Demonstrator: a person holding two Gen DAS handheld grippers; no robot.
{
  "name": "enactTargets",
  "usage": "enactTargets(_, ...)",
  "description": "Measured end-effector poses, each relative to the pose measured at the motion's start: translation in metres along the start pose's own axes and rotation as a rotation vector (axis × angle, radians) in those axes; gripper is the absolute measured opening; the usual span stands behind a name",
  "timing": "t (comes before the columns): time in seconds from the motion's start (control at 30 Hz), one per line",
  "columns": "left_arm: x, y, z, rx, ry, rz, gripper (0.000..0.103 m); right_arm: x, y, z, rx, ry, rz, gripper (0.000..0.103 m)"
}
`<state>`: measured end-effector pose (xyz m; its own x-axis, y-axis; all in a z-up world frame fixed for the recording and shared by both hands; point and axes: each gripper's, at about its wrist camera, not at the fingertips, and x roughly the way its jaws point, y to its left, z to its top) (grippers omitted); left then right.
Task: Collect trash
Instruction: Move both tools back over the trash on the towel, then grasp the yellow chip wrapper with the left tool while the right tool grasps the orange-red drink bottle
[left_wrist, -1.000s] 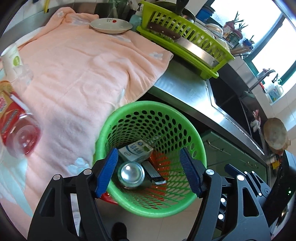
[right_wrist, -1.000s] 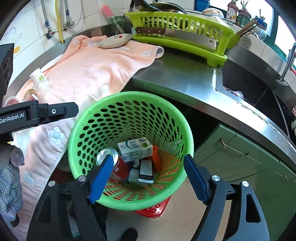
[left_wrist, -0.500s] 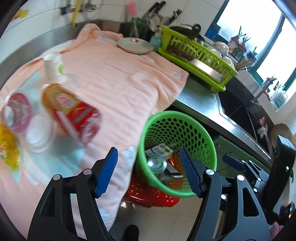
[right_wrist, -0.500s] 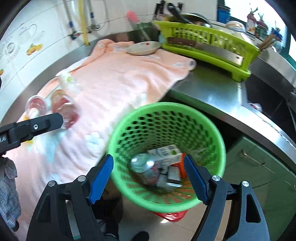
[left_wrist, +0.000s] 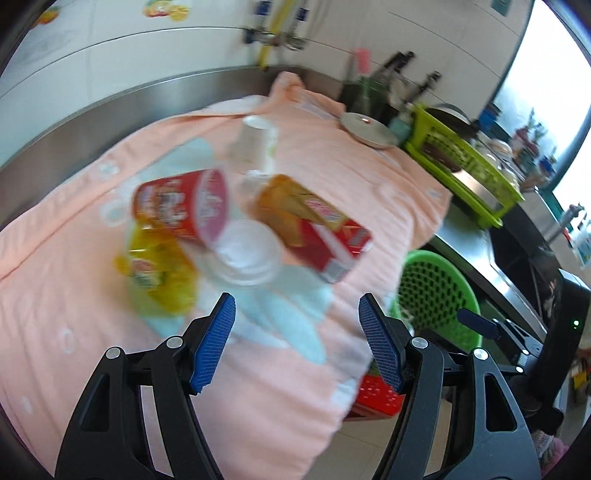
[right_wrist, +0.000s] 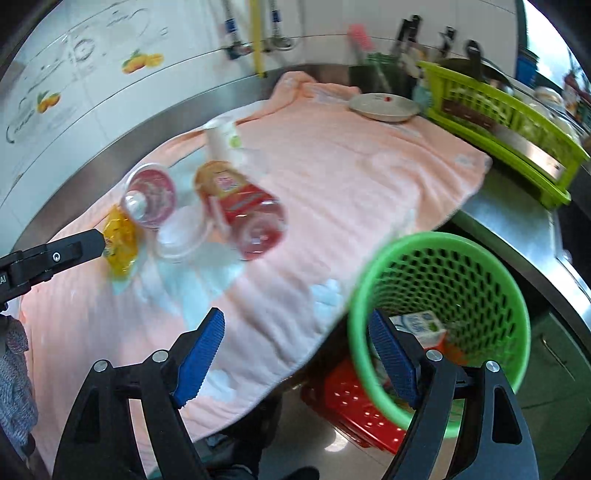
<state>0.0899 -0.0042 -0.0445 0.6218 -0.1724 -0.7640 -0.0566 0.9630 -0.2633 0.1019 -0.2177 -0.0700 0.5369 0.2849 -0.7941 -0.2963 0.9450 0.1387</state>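
Trash lies in a cluster on the pink towel: a red cup on its side, a yellow packet, a clear plastic lid, a red-labelled bottle and a white paper cup. My left gripper hovers open and empty just short of the lid. My right gripper is open and empty over the towel's near edge, beside the green basket. A white carton lies in the basket. The right wrist view shows the bottle and a left gripper finger by the yellow packet.
A red stool stands under the basket. A grey plate rests at the towel's far end. A lime dish rack sits on the steel counter to the right, with a sink beyond. Tiled wall at the back.
Both grippers swung left and slightly up, from over the green basket to over the pink towel. The trash cluster has come into the middle of both views. Both stay open and empty.
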Motion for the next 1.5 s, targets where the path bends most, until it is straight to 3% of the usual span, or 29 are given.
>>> enactTargets(0.17,0.000,0.052,0.004,-0.086,-0.002,0.068,0.069,0.013,0.028,0.008,-0.026,0.007,0.024,0.078)
enactTargets(0.27,0.008,0.077,0.007,-0.139,0.005,0.102,0.081,0.020,0.044,0.013,-0.036,0.010,0.039,0.078)
enactTargets(0.4,0.026,0.093,0.015,-0.168,0.033,0.105,0.081,0.026,0.059,0.018,-0.049,0.015,0.051,0.078)
enactTargets(0.77,0.072,0.115,0.026,-0.233,0.099,0.128,0.081,0.039,0.076,0.033,-0.073,0.017,0.068,0.081)
enactTargets(1.13,0.090,0.123,0.030,-0.229,0.132,0.083,0.079,0.043,0.087,0.058,-0.187,0.014,0.084,0.083)
enactTargets(1.5,0.090,0.115,0.028,-0.192,0.145,-0.004,0.047,0.071,0.067,0.086,-0.227,0.062,0.063,0.083)
